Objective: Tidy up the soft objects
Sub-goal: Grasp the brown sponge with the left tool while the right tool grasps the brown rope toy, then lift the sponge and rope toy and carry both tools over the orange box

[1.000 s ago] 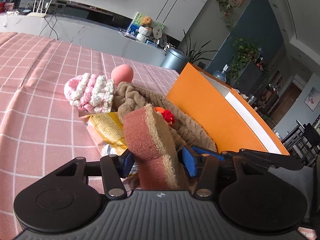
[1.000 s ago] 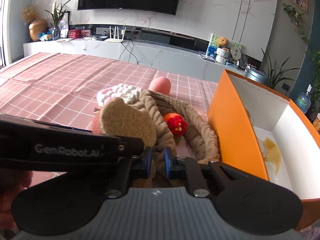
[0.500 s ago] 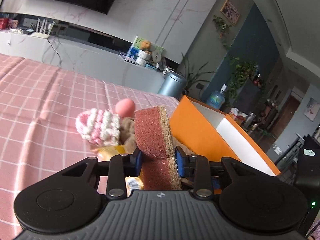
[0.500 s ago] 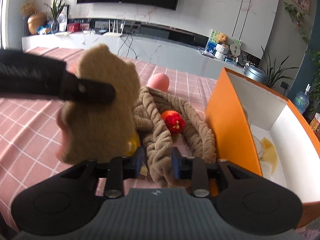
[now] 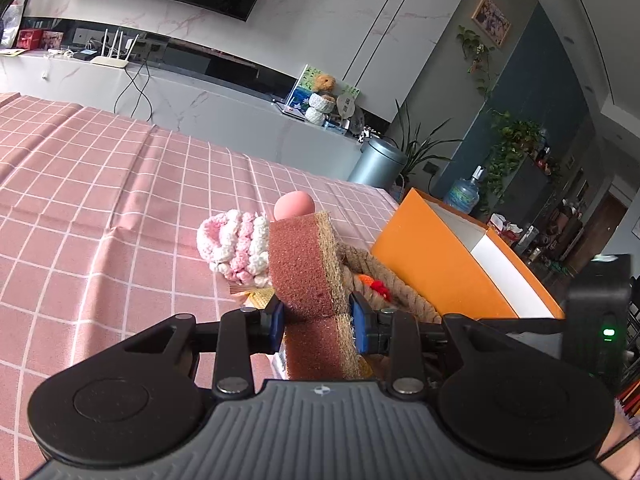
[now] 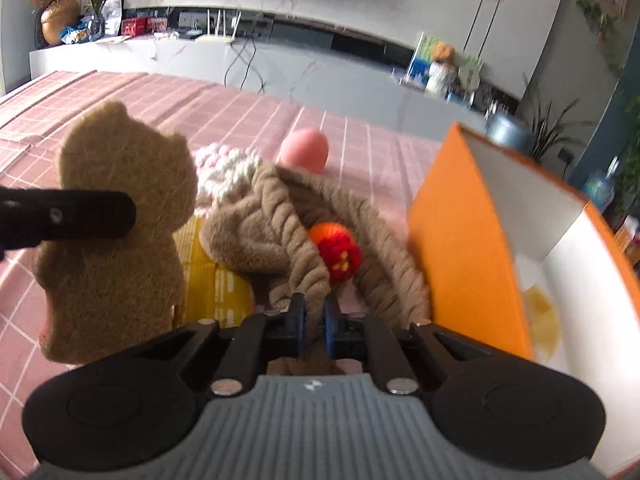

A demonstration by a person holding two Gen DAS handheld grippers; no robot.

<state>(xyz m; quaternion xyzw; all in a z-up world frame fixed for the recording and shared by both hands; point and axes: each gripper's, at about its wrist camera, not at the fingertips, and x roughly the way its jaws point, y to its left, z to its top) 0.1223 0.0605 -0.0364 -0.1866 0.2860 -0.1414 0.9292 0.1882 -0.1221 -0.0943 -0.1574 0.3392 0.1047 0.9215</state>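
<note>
Two hand-held grippers work a pile of soft goods beside an orange box on a pink checked tabletop.

The left gripper (image 5: 318, 322) has its blue-padded fingers (image 5: 275, 321) clamped on a bear-shaped sponge (image 5: 306, 268), rust-red on one face and tan on the other, held upright above the tabletop (image 5: 100, 208). The right gripper (image 6: 314, 326) is closing, its fingers (image 6: 298, 326) nearly together on a fold of the brown knitted scarf (image 6: 280, 220), which lies heaped against the orange box (image 6: 456, 240). A red-and-orange pompom (image 6: 338, 250) rests on the scarf; a pink-and-white crocheted piece (image 5: 234, 246) and a pink ball (image 5: 294, 206) sit just behind it, and a yellow packet (image 6: 212, 276) lies partly under the scarf. The box stands open, white inside.
</note>
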